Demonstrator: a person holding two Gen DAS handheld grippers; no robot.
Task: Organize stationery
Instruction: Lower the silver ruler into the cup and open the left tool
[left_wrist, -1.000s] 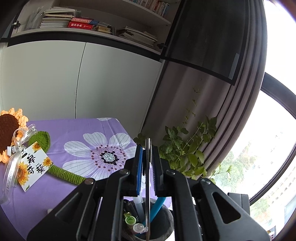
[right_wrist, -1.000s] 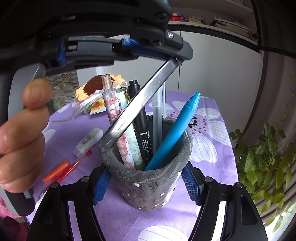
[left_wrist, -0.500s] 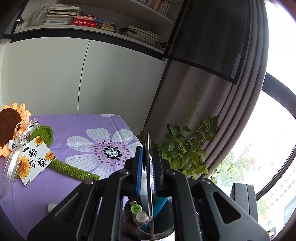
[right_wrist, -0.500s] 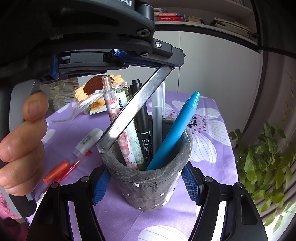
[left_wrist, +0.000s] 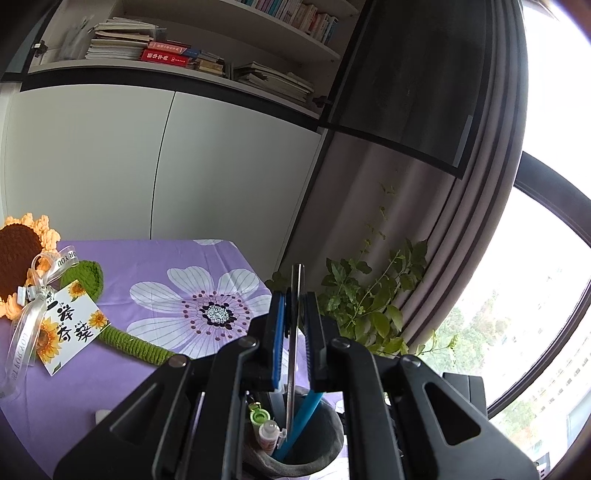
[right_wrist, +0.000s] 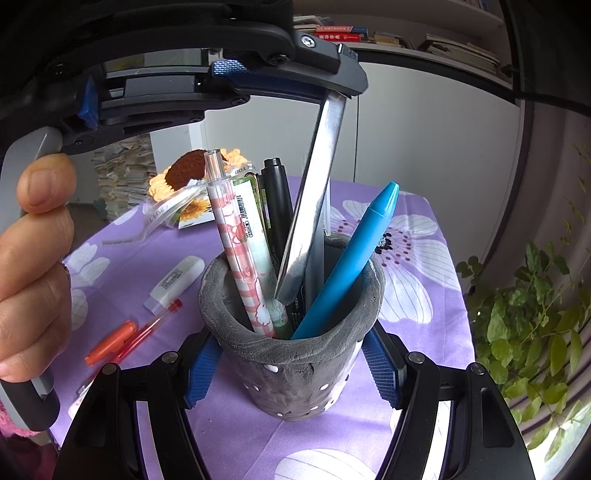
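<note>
Purple flowered tablecloth (right_wrist: 424, 317) — on it the grey pen cup (right_wrist: 295, 369), correction tape (right_wrist: 173, 282), red pen (right_wrist: 147, 328), orange marker (right_wrist: 110, 341), crocheted sunflower (left_wrist: 22, 258).

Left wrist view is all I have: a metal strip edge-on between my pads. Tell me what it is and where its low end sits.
Observer: A flat steel ruler, clamped by the left gripper; its low end is inside the mouth of the grey cup, not yet at the bottom.
Operator: Report what steadies the cup.
Observer: The right gripper is shut on it, one blue pad on each side.
Operator: List what is left on the cloth.
Observer: A correction tape, a red pen and an orange marker lie left of the cup.
</note>
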